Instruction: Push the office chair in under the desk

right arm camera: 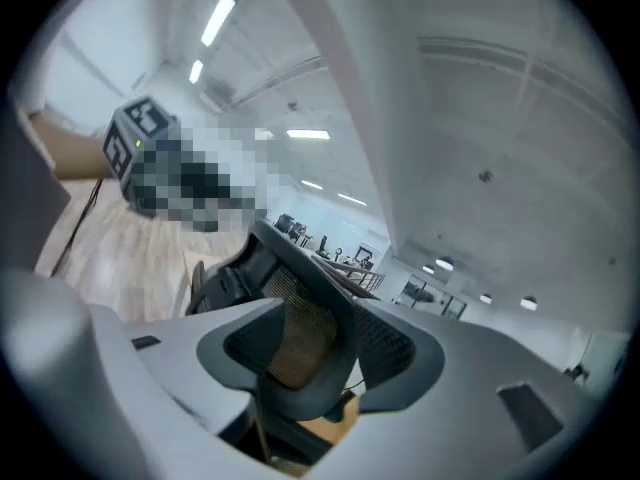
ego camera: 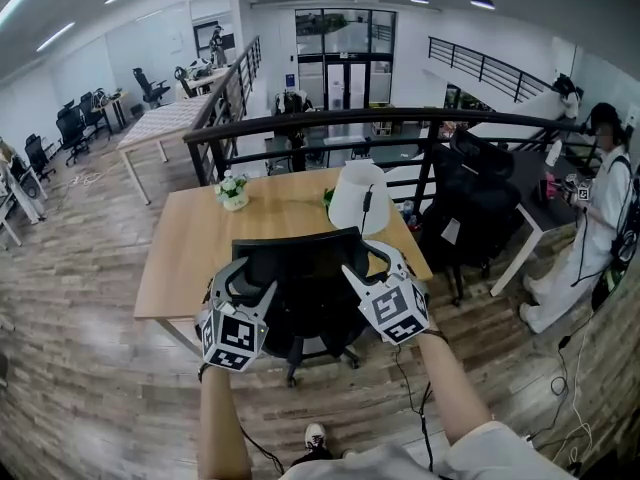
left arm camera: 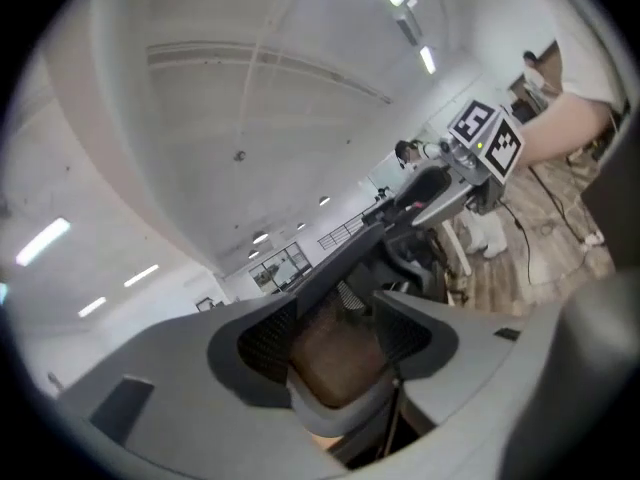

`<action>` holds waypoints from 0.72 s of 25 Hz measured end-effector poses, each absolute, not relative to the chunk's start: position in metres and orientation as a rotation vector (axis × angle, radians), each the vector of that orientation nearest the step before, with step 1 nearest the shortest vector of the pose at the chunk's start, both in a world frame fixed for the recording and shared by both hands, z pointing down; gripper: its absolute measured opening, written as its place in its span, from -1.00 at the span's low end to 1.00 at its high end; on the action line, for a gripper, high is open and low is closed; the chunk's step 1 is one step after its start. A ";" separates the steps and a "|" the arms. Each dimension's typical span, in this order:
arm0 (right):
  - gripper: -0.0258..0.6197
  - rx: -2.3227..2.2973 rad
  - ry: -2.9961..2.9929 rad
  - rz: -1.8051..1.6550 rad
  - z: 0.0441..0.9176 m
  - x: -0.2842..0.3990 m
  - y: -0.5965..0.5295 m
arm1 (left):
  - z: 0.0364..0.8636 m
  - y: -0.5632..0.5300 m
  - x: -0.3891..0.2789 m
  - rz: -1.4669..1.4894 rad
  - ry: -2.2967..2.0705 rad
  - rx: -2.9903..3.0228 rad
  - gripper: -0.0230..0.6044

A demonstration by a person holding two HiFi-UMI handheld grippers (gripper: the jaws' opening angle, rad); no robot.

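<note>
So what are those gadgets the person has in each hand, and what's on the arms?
The left gripper and right gripper are grey plastic two-jaw tools with dark inner pads. Each carries a cube covered in black-and-white square markers, and a thin black cable trails from it. The forearms are bare, and the top is white.

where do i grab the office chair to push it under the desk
Grip the top rim of the chair back from behind, the side away from the desk, left claw and right claw near its corners. The rim is thin and faces you, so the push should stay straight.
</note>
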State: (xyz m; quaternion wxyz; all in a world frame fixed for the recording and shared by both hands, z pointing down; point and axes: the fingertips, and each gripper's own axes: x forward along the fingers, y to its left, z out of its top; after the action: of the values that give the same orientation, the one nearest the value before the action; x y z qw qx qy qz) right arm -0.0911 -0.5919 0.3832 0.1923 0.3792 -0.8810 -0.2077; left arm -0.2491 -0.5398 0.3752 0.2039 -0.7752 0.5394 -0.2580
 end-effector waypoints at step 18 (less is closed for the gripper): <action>-0.27 1.328 -2.664 -0.183 0.382 0.019 -0.442 | 0.370 -0.382 -0.190 -0.140 1.576 -2.510 -0.07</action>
State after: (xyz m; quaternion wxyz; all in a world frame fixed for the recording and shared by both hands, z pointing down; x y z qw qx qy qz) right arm 0.0186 -0.4417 0.3816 0.0795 0.4440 -0.8904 -0.0613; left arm -0.1899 -0.3822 0.3705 0.0871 -0.8427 0.5292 -0.0472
